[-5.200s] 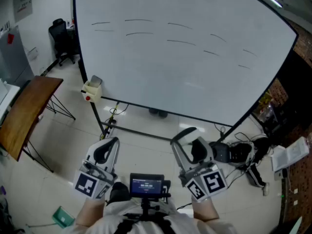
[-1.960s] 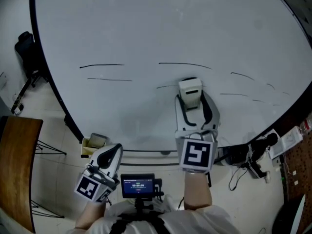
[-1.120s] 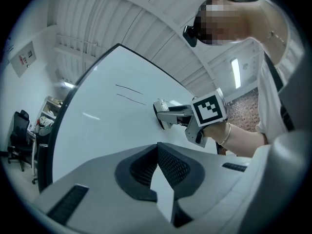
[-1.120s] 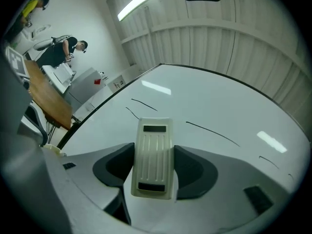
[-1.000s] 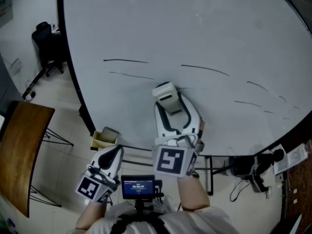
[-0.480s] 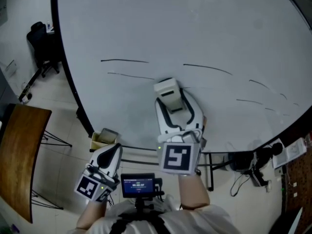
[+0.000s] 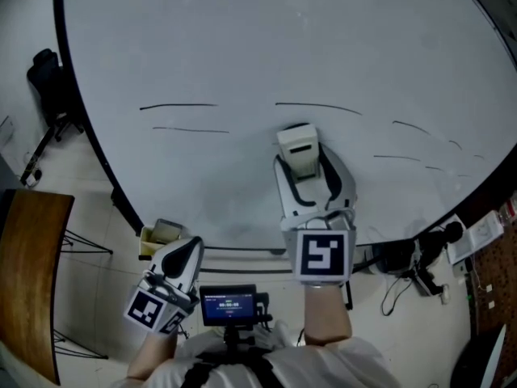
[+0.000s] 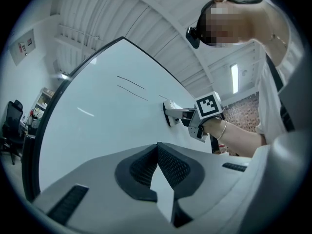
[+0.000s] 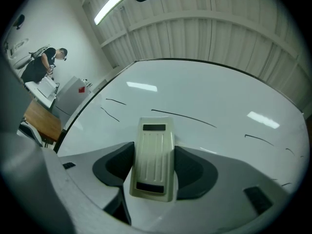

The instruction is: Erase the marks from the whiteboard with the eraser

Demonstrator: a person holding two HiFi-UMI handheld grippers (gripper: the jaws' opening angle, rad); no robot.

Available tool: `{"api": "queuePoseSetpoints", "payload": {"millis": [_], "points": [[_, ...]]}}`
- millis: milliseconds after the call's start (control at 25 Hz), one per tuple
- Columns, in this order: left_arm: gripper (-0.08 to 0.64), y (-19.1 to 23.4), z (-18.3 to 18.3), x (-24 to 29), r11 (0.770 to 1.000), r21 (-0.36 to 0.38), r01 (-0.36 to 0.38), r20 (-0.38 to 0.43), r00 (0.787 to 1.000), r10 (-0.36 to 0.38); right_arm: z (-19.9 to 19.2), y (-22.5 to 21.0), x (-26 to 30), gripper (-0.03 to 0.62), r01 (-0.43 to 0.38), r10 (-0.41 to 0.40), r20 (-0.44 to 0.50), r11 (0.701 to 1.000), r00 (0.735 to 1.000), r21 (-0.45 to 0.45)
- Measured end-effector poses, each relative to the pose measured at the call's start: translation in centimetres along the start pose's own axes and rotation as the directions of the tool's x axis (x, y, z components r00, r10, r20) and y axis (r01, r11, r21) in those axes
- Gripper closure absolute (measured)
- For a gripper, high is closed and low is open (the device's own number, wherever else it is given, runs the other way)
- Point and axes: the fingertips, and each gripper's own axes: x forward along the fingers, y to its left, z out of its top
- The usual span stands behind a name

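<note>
The whiteboard (image 7: 242, 39) carries thin black marks: two at the left (image 7: 178, 106), one in the middle (image 7: 319, 106), several short ones at the right (image 7: 412, 126). My right gripper (image 7: 309, 168) is shut on the cream eraser (image 7: 297, 145), which it presses flat on the board just below the middle mark. In the right gripper view the eraser (image 9: 155, 157) sits between the jaws under that mark (image 9: 183, 117). My left gripper (image 7: 179, 253) hangs low, below the board's bottom edge, shut and with nothing in it (image 8: 158, 150).
A yellowish box (image 7: 159, 234) sits by the board's lower left corner. A wooden table (image 7: 28, 273) and a black chair (image 7: 44, 79) stand at the left. Cables and devices (image 7: 412, 257) lie on the floor at the right. A person (image 9: 44, 62) stands far off.
My right gripper has slid the eraser to the right along the board. The short mark that lay beside the eraser no longer shows. The left gripper has stayed put.
</note>
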Motion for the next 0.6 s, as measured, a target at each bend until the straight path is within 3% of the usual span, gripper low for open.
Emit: {"api": "queuePoseSetpoints", "payload": {"millis": [400, 600], "points": [[0.56, -1.3, -0.3, 1.3, 0.999, -0.018, 0.029, -0.003, 1.0, -0.029, -2.9, -7.6, -2.6, 0.333, 0.116, -0.111, -0.056, 0.99, 0.992, 0.086], [0.56, -2.3, -0.1, 1.7, 0.999, -0.017, 0.038, -0.002, 0.999, -0.038, -3.7, -9.2, -3.5, 0.333, 0.15, -0.141, -0.073, 0.979, 0.987, 0.135]]}}
